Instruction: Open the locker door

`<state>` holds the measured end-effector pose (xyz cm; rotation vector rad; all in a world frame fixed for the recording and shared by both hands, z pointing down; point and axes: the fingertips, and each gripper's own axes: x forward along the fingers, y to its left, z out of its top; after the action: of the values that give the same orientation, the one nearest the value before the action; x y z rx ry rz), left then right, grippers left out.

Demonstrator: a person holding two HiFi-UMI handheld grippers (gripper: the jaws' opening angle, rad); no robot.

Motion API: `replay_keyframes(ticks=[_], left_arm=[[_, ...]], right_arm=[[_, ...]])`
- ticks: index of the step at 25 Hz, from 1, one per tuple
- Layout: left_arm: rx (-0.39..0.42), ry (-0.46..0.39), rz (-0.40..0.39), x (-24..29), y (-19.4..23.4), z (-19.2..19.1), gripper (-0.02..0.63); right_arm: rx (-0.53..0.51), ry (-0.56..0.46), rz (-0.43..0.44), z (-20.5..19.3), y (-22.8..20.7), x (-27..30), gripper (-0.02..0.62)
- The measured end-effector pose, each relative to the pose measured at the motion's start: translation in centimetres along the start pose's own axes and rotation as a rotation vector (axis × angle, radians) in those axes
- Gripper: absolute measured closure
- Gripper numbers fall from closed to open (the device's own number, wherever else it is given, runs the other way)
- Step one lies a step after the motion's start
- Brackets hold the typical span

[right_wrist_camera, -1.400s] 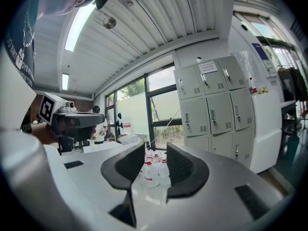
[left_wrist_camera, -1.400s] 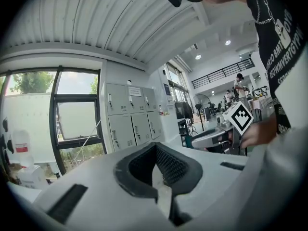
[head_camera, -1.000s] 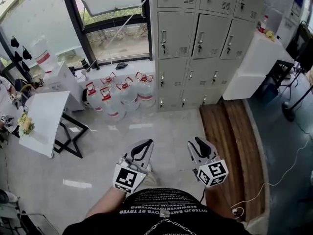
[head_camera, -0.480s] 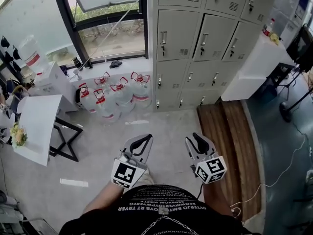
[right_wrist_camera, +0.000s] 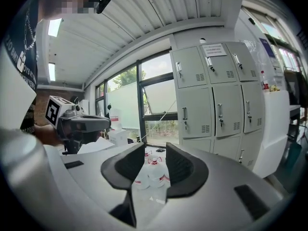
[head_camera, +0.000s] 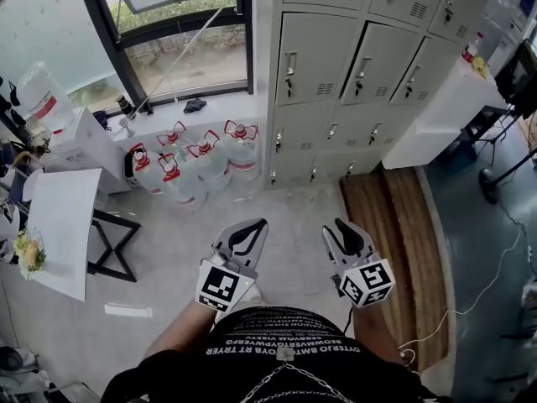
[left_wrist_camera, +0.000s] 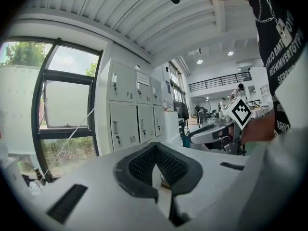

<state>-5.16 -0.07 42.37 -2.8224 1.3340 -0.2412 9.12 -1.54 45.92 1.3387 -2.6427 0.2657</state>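
Well short of the lockers, the left gripper has its jaws closed on nothing, while the right gripper has its jaws apart and empty.

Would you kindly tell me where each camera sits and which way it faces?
Head view: on the person's head, looking steeply down at lockers and water jugs; shows left gripper, right gripper, black shirt.
Left gripper view: on the left gripper, looking along its shut jaws toward lockers and window; black shirt, right gripper at right.
Right gripper view: on the right gripper, looking through its open jaws at water jugs and lockers; left gripper at left.
Shared: all show the lockers; each gripper view shows the other gripper.
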Motion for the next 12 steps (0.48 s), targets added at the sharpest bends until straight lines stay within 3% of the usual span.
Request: replay_keyframes(ticks=[12], left_arm=[[-0.012,-0.052,0.003,-0.2,8.9,-0.6,0.612]], right_arm=[[-0.056,-0.040,-0.035,4.0,2.2,6.8,0.468]])
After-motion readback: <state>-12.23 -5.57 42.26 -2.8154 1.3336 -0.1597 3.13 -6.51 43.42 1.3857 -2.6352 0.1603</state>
